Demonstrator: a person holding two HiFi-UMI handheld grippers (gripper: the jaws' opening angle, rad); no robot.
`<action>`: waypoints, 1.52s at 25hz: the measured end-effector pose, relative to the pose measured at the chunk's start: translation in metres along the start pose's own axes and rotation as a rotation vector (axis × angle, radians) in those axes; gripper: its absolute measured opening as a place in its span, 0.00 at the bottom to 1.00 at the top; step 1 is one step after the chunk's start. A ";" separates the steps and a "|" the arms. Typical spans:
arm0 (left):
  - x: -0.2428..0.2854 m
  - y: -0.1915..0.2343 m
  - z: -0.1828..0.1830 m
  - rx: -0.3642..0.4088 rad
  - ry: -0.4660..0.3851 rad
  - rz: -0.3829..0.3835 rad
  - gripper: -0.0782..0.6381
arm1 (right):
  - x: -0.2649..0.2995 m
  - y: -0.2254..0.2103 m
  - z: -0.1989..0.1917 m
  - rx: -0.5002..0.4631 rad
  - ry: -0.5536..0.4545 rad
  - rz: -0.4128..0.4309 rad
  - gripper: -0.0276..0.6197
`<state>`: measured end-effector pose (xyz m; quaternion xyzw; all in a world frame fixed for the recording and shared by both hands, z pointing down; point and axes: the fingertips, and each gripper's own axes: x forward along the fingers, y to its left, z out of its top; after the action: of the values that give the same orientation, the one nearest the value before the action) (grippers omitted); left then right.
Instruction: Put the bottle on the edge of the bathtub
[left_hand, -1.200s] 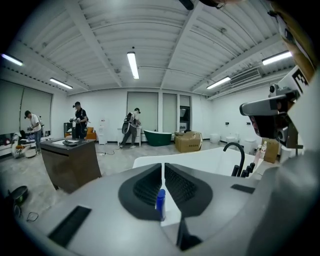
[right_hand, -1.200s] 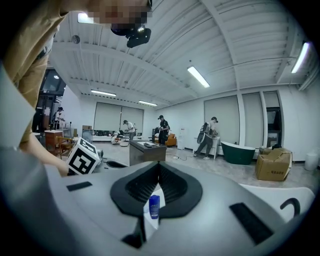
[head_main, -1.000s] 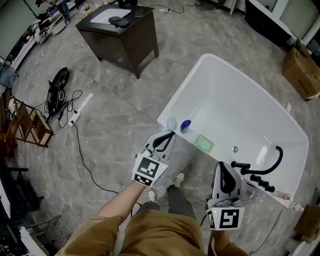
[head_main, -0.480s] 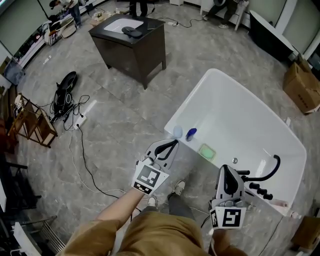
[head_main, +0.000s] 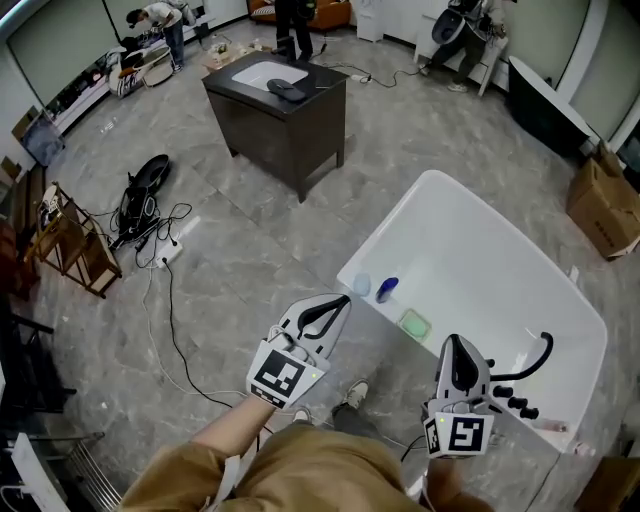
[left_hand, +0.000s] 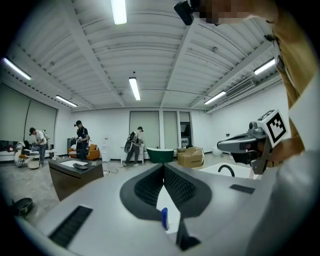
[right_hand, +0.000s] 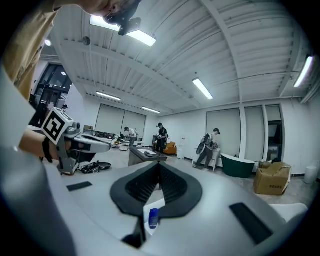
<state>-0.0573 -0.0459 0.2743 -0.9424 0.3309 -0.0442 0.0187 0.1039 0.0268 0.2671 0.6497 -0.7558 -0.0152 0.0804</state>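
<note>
Left gripper (head_main: 338, 301): jaws clenched together, nothing between them, held level above the grey floor (head_main: 230, 250) just short of the tub. Right gripper (head_main: 454, 343): jaws also pressed together and empty, over the near rim beside the black faucet (head_main: 532, 357). Blue bottle (head_main: 386, 290) upright on the near edge of the white bathtub (head_main: 470, 210), apart from both grippers. It sits between a pale blue round object (head_main: 361, 285) and a green pad (head_main: 414, 324), all on the same rim. Farther off: dark bench (head_main: 300, 130), cables (head_main: 150, 250) on the floor, cardboard box (head_main: 602, 205) at right
</note>
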 end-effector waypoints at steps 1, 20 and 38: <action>-0.005 0.000 0.004 -0.004 -0.005 0.005 0.12 | -0.001 0.001 0.001 -0.002 0.000 0.003 0.05; -0.075 0.014 0.038 -0.016 -0.036 0.081 0.12 | -0.005 -0.015 0.011 -0.023 0.005 -0.065 0.05; -0.092 -0.001 0.044 -0.057 -0.067 0.121 0.12 | -0.013 -0.008 0.025 -0.023 -0.029 -0.049 0.05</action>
<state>-0.1241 0.0126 0.2243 -0.9218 0.3876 -0.0021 0.0054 0.1099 0.0366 0.2404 0.6667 -0.7406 -0.0352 0.0766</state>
